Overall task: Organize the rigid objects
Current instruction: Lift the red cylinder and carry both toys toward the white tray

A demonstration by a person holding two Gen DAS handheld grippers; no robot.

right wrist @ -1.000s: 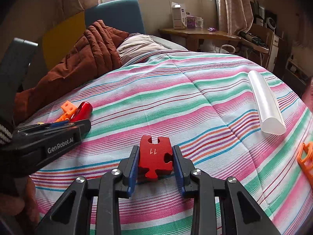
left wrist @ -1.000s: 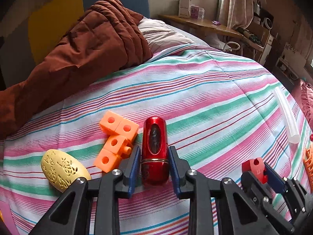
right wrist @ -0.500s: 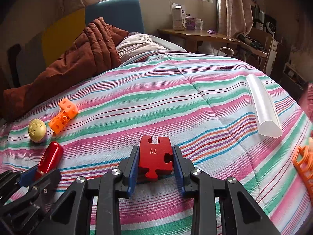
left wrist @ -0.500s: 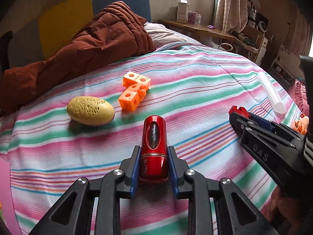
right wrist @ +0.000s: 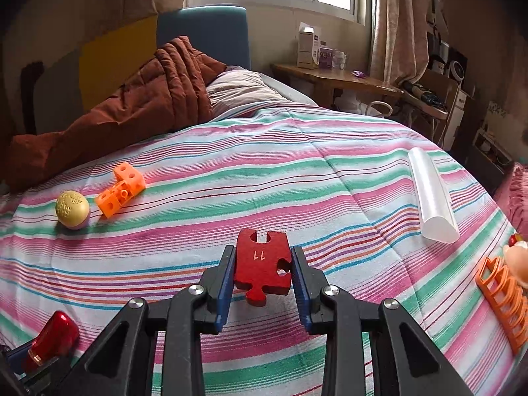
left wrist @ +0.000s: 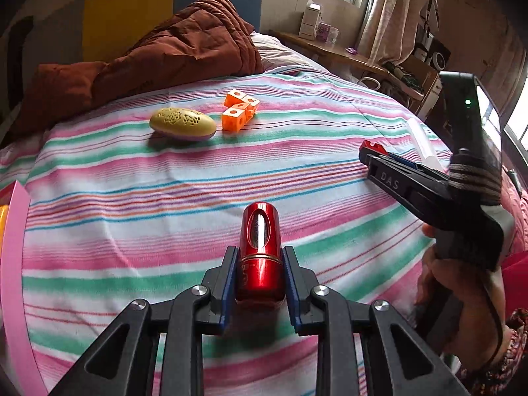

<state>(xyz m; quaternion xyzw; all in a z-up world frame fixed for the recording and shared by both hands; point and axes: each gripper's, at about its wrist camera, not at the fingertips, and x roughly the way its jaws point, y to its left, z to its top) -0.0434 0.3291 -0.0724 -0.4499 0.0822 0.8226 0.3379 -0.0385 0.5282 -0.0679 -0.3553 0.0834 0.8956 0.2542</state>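
Note:
My left gripper (left wrist: 259, 270) is shut on a shiny red cylinder (left wrist: 260, 247) and holds it above the striped bedspread (left wrist: 132, 198). My right gripper (right wrist: 263, 270) is shut on a flat red puzzle piece (right wrist: 264, 264) marked 11, also held above the bed. In the left wrist view the right gripper (left wrist: 373, 151) shows at the right with the red piece at its tip. In the right wrist view the red cylinder (right wrist: 54, 333) shows at the bottom left. A yellow egg-shaped object (left wrist: 183, 123) and orange linked cubes (left wrist: 239, 110) lie far ahead on the bed.
A clear plastic half-tube (right wrist: 429, 194) lies on the bed's right side. An orange ladder-like rack (right wrist: 505, 297) and a peach toy (right wrist: 518, 257) sit at the right edge. A brown quilt (left wrist: 165, 52) is heaped at the head. A pink strip (left wrist: 13, 264) borders the left.
My left gripper has pulled back and up with the red cylinder, away from the orange cubes and yellow egg. My right gripper has also risen a little, still holding the red piece.

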